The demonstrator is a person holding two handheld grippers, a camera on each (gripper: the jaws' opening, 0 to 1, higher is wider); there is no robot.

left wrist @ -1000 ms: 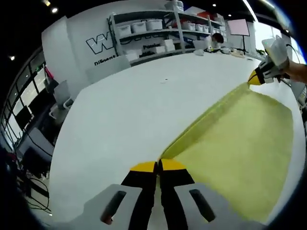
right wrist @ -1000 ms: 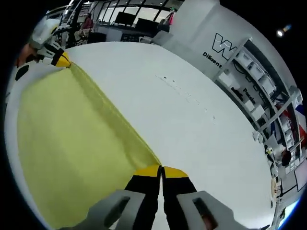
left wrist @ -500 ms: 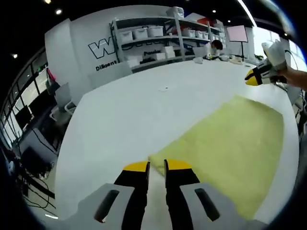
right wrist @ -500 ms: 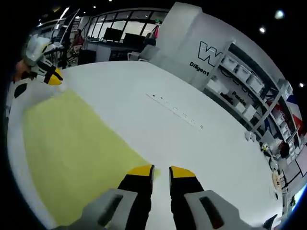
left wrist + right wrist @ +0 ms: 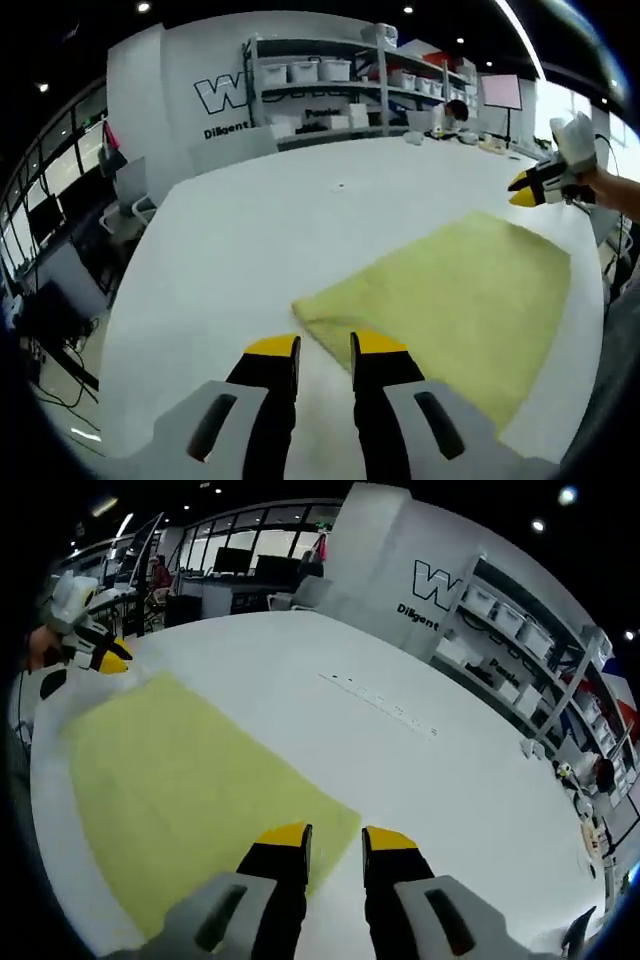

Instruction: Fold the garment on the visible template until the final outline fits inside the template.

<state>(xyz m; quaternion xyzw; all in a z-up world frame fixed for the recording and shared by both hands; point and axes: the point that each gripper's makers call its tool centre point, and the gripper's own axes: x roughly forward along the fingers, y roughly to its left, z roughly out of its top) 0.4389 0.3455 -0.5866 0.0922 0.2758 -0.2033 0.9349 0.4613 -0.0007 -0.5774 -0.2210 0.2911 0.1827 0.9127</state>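
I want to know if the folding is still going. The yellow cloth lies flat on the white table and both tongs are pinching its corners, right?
Not quite. The yellow cloth does lie flat on the white table, but the tongs are not pinching it. The left gripper view shows the left tongs open and off the corner; the right gripper view shows the right tongs open too.

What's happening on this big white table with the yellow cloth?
A person is folding a yellow garment on a white table, using a handheld two-jaw gripper in each hand. At this moment the cloth lies flat as a rectangle, and nothing is held. The left gripper and the right gripper are both open, each hanging just off a corner of the cloth. Shelves with bins stand beyond the table.
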